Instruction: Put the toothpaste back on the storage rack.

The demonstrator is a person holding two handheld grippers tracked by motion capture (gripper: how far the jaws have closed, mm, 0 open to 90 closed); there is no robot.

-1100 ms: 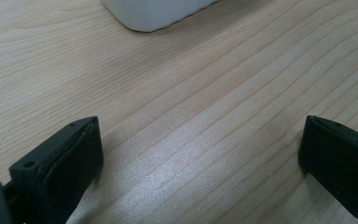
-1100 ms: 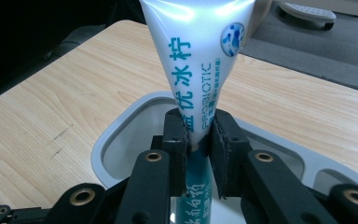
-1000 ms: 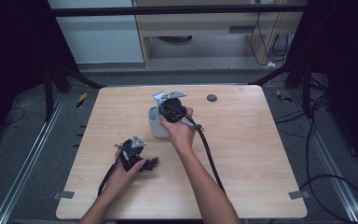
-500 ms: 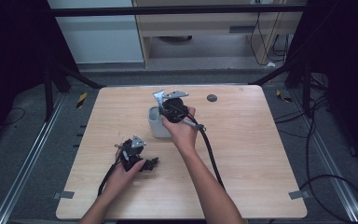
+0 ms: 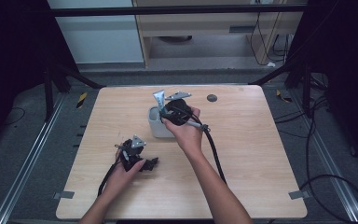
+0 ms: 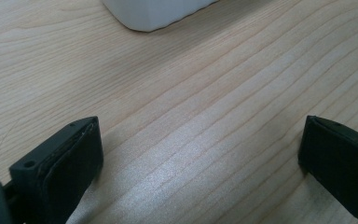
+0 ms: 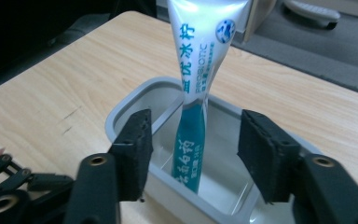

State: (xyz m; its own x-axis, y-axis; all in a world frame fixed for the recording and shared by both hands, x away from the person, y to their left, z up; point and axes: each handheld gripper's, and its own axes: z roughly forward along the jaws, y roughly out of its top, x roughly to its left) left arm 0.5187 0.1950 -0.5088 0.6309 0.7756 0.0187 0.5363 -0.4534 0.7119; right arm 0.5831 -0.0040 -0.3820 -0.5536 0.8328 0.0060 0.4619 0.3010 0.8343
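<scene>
A white and teal toothpaste tube (image 7: 193,88) stands upright in a grey rectangular cup (image 7: 121,116), its flat crimped end up. My right gripper (image 7: 198,135) is held over the cup with the tube between its jaws. The jaws have just been opening, and both pads stand off the tube. From above, the tube (image 5: 159,99) rises out of the cup (image 5: 154,125) at the table's middle, with the right gripper (image 5: 167,113) beside it. My left gripper (image 5: 150,163) rests on the wood nearer the front left. Its jaws are wide open (image 6: 200,154) with nothing but bare tabletop between them.
The wooden table (image 5: 261,177) has a small dark round mark (image 5: 211,98) near its far edge. The right gripper's black cable (image 5: 213,151) trails back toward the front edge. A corner of the cup (image 6: 154,11) lies ahead of the left jaws.
Both hands and the tube stand where they were in the high view. No shift of the cup or the left gripper.
</scene>
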